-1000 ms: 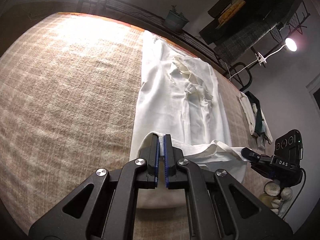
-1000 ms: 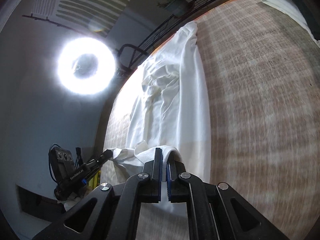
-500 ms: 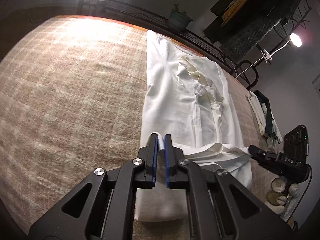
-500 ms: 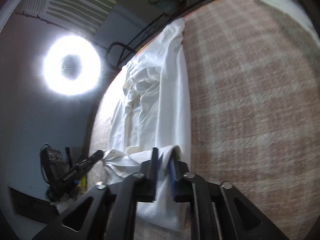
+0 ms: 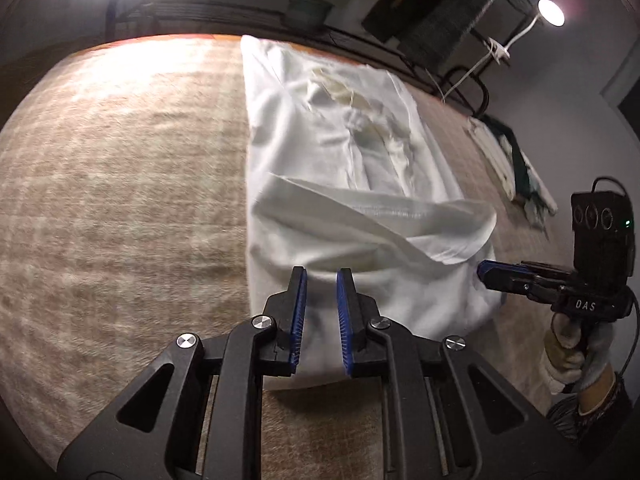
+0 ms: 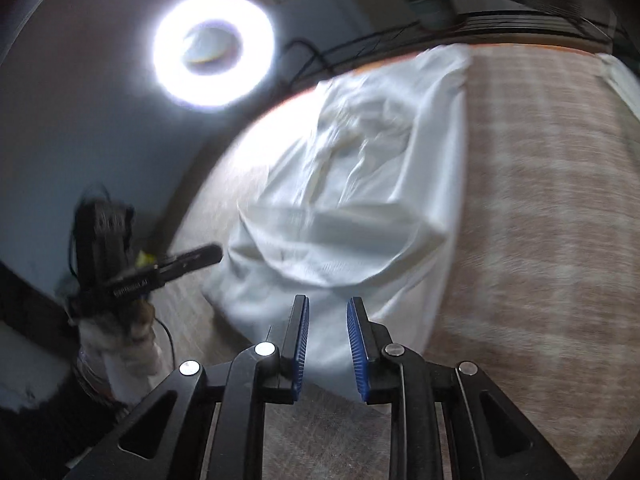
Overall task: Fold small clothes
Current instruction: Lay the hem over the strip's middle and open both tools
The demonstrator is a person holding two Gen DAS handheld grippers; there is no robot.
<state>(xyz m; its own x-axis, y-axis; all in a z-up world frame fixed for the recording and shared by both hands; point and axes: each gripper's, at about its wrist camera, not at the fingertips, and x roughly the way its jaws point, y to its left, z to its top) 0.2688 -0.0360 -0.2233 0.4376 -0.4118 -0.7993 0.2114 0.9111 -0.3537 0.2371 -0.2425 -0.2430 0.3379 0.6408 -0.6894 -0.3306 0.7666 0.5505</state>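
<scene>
A white garment [image 5: 344,184] lies lengthwise on the worktop [image 5: 120,184], which is covered with a beige checked cloth. The garment's near end is folded back over itself: a loose flap [image 5: 380,232] with a stitched hem arches across the width, puffed up rather than flat. Farther along, the middle of the garment is creased, with yellowish folds showing near its far end. In the right wrist view the same flap [image 6: 340,248] bulges over the near part of the garment [image 6: 400,152], though that picture is blurred.

The left gripper [image 5: 321,276] hangs over the garment's near end with its blue-padded jaws spread and nothing between them. The right gripper [image 6: 327,300] is likewise over the near edge, jaws apart and empty. From the left camera the right gripper [image 5: 486,274] appears at the garment's right edge, just beside the flap, gripped by a gloved hand [image 5: 576,356]; its body carries the letters "DAS". From the right camera the left gripper [image 6: 208,254] shows beside the garment's left edge; the white writing on it is too smeared to read.

A ring light [image 6: 214,50] glows beyond the worktop, and a small lamp [image 5: 551,12] shines at upper right. More folded clothes [image 5: 512,164] lie at the worktop's right edge.
</scene>
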